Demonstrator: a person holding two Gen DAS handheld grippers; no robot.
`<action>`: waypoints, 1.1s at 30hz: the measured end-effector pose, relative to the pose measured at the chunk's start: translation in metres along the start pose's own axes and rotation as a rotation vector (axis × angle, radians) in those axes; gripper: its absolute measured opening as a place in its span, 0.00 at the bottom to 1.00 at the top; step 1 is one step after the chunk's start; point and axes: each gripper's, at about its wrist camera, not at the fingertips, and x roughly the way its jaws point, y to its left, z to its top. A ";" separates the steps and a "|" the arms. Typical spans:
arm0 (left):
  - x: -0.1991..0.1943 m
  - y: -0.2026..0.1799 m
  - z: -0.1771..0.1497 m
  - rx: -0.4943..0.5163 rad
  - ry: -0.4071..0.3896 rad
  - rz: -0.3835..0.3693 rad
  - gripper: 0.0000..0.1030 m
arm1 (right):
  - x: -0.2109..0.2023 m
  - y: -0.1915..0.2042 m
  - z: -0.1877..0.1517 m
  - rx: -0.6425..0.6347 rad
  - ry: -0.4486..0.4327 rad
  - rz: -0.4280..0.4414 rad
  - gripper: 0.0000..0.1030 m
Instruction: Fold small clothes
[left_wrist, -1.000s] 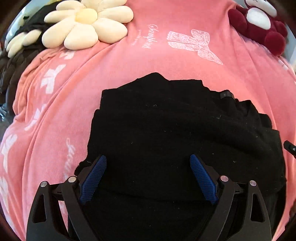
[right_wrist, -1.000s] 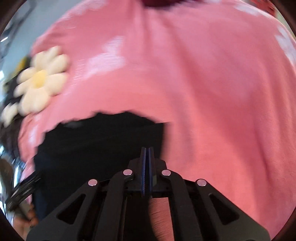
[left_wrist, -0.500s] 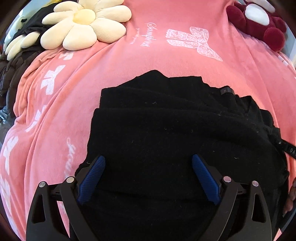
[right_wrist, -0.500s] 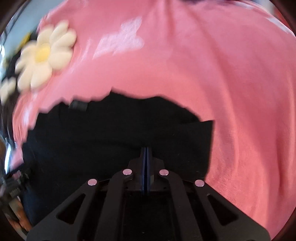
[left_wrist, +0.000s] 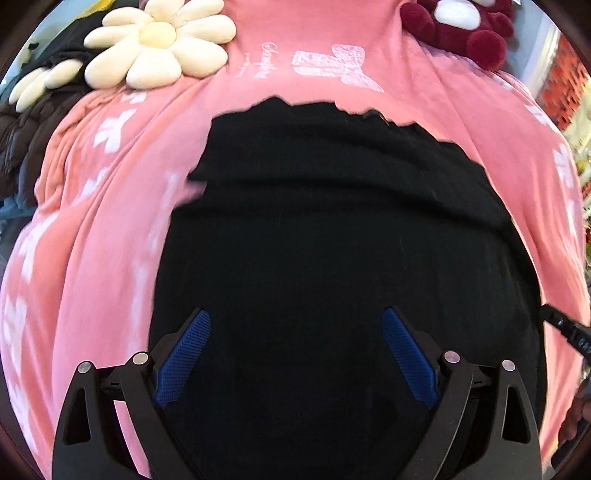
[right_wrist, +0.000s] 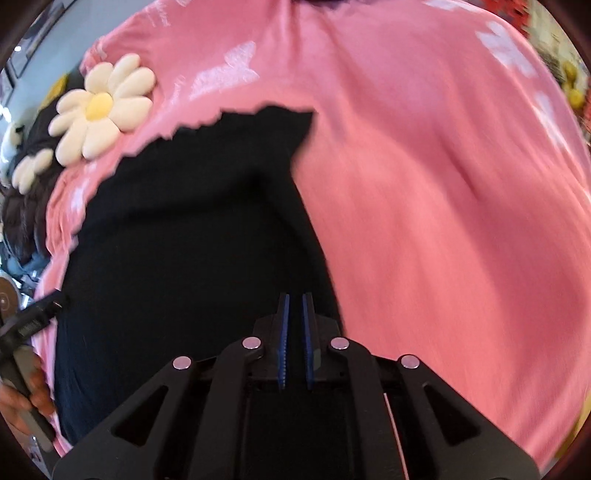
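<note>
A black garment (left_wrist: 332, 229) lies folded in layers on a pink blanket (left_wrist: 110, 229). My left gripper (left_wrist: 295, 332) is wide open just above its near part, blue pads on either side, holding nothing. In the right wrist view the same black garment (right_wrist: 192, 236) lies to the left. My right gripper (right_wrist: 294, 321) sits over its right edge with the pads a narrow gap apart. I cannot tell whether cloth is between them.
A cream flower cushion (left_wrist: 159, 44) and dark clothes (left_wrist: 22, 125) lie at the far left. A dark red plush toy (left_wrist: 461, 26) lies at the far right. The pink blanket (right_wrist: 443, 221) spreads to the right of the garment.
The right gripper's pads, pressed together before, now stand slightly apart. It has moved over the garment's right edge. The left gripper stays open, and the garment looks closer.
</note>
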 end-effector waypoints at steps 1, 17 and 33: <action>-0.006 0.002 -0.008 0.001 0.006 0.002 0.90 | -0.006 -0.003 -0.011 -0.005 0.005 -0.019 0.07; -0.094 0.031 -0.113 -0.004 -0.007 0.040 0.90 | -0.077 -0.012 -0.129 0.120 0.022 -0.038 0.26; -0.107 0.074 -0.175 -0.116 0.070 0.060 0.90 | -0.089 -0.025 -0.169 0.093 0.057 -0.084 0.58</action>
